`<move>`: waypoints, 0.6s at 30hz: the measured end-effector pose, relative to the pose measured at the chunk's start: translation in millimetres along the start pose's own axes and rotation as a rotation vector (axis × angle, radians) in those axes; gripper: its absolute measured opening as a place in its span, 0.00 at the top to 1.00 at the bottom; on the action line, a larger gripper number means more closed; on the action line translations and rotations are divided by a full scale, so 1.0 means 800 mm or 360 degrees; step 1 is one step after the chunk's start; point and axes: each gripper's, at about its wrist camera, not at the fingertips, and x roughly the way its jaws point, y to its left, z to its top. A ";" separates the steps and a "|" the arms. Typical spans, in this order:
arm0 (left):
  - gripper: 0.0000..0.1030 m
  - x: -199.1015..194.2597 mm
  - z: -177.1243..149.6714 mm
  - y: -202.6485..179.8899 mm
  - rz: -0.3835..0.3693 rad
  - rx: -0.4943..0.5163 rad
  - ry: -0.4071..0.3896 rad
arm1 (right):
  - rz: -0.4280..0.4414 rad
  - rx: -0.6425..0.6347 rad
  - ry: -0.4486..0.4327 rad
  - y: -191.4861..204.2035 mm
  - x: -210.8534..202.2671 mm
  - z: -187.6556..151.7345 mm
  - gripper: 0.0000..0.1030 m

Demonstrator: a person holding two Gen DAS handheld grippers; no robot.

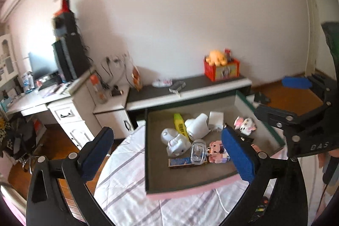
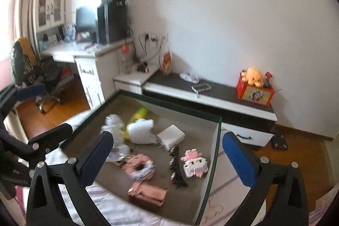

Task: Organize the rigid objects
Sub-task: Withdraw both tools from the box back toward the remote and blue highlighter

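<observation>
Both grippers, left gripper [image 1: 167, 154] and right gripper [image 2: 167, 158], gape empty above the tray [image 1: 190, 187], its toys lying ahead and below, about equally near.

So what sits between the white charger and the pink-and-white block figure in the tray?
In the right wrist view, a black toothed hair clip lies between the white charger and the pink-and-white block figure, otherwise bare tray lining.
</observation>
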 end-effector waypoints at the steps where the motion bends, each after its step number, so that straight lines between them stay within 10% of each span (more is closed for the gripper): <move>1: 0.00 -0.017 -0.004 0.003 0.0021 -0.0030 -0.0033 | -0.0007 -0.0001 -0.0035 0.005 -0.014 -0.002 0.00; 8: 0.00 -0.111 -0.048 0.008 0.0185 -0.0051 -0.0154 | -0.0114 -0.0036 -0.0340 0.040 -0.120 -0.033 0.00; 18: 0.00 -0.216 -0.092 0.002 0.0041 -0.0251 -0.0289 | -0.0173 0.0033 -0.0483 0.077 -0.202 -0.093 0.00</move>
